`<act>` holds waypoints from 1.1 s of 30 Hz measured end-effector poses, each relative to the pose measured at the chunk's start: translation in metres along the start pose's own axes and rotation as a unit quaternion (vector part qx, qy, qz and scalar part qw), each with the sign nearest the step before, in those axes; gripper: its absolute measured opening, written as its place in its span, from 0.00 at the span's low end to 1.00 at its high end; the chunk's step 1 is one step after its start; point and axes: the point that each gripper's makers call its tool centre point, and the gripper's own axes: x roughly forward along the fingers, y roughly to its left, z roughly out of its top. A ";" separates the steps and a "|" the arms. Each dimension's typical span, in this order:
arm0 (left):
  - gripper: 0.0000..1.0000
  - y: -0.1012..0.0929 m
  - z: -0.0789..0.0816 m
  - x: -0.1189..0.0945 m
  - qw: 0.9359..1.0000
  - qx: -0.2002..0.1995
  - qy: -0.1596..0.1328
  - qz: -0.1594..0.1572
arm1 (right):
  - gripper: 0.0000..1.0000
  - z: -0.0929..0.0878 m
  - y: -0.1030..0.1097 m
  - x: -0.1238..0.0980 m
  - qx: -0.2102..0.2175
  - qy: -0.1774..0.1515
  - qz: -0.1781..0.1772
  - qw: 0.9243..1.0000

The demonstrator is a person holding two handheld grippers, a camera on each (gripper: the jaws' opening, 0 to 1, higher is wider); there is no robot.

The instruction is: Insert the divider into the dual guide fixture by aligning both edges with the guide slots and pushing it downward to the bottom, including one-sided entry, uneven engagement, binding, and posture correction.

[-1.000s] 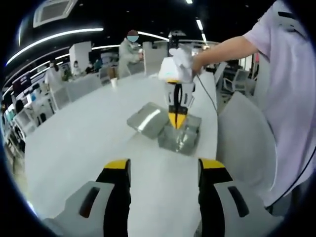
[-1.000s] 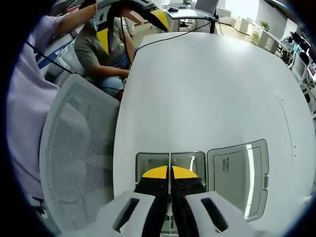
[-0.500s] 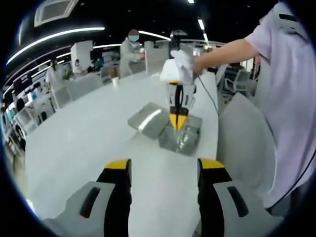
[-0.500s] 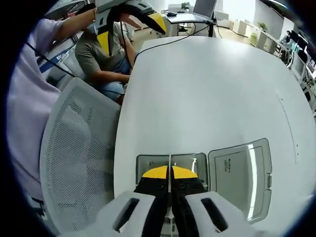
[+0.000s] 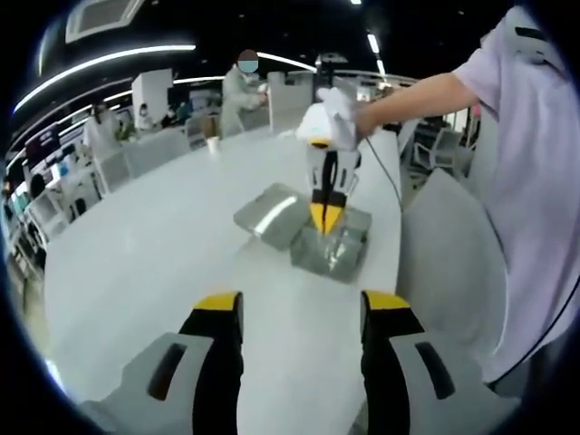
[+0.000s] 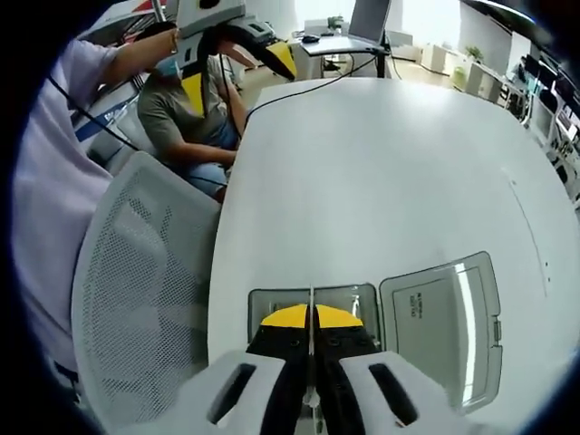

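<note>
The right tongs (image 6: 311, 319) are pinching the thin divider (image 6: 311, 299) upright, edge-on, directly above the dual guide fixture (image 6: 272, 301) on the tabletop (image 6: 381, 172); the left tongs (image 5: 296, 313) are hanging apart, empty, well back.

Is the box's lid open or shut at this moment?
Open. The lid lies swung out flat on the table beside the box, inner face and label up; the right tongs hold the thin divider over the uncovered box.
</note>
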 end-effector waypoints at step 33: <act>0.47 -0.001 -0.002 0.003 1.000 -0.008 0.014 0.002 | 0.00 -0.004 0.000 0.002 -0.016 -0.054 0.018 0.998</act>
